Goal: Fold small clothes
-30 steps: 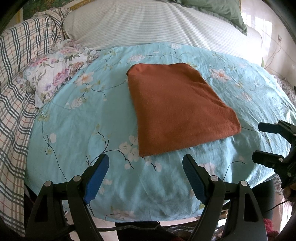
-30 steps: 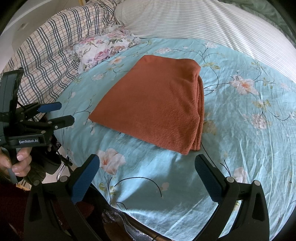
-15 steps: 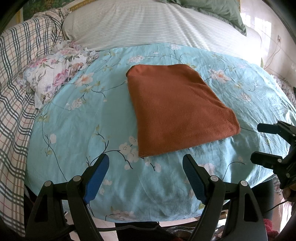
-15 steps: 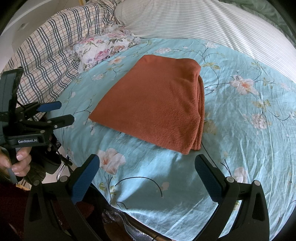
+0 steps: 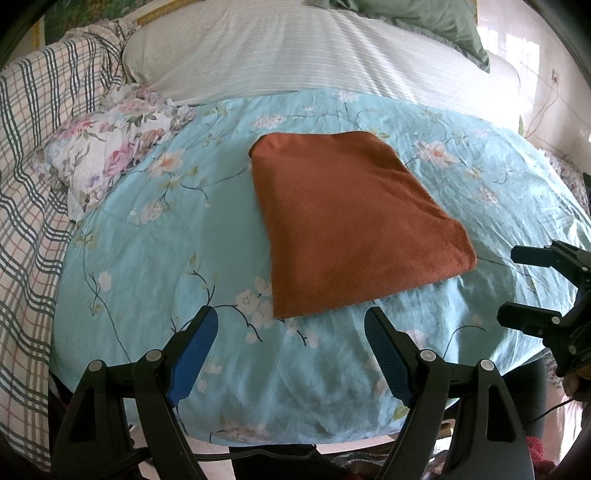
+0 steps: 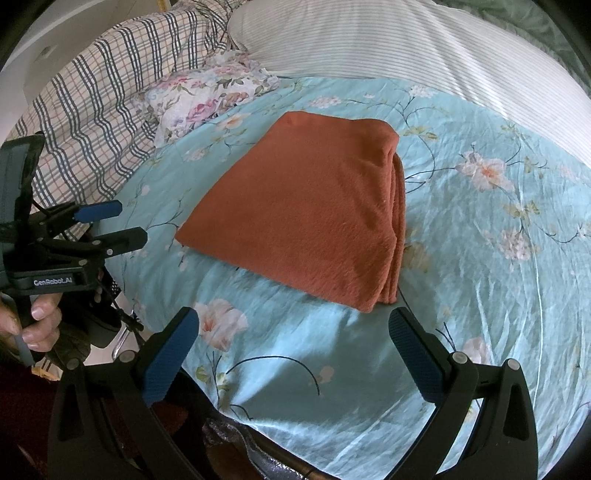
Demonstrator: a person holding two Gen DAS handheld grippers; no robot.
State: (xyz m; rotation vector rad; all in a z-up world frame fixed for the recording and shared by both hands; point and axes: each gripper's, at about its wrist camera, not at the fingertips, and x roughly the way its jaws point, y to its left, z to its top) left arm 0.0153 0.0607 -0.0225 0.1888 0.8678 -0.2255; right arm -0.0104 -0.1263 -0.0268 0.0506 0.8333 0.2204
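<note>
A rust-orange cloth [image 5: 351, 229] lies folded into a flat rectangle on the light blue floral sheet [image 5: 177, 236]; it also shows in the right wrist view [image 6: 314, 218], with its stacked layered edges on the right side. My left gripper [image 5: 290, 332] is open and empty, hovering just short of the cloth's near edge. My right gripper [image 6: 295, 336] is open and empty, hovering near the cloth's near right corner. Each gripper shows in the other's view: the right one [image 5: 517, 284] at the right edge, the left one [image 6: 125, 225] at the left.
A crumpled flowered cloth [image 5: 110, 144] lies at the sheet's far left. A plaid blanket [image 5: 29, 184] covers the left side. A striped white duvet [image 5: 295, 48] and a green pillow [image 5: 424, 22] lie behind. The bed's near edge [image 5: 295, 435] drops off below the grippers.
Almost nothing: the cloth lies still and both grippers stay open, with only a slight drift of the views.
</note>
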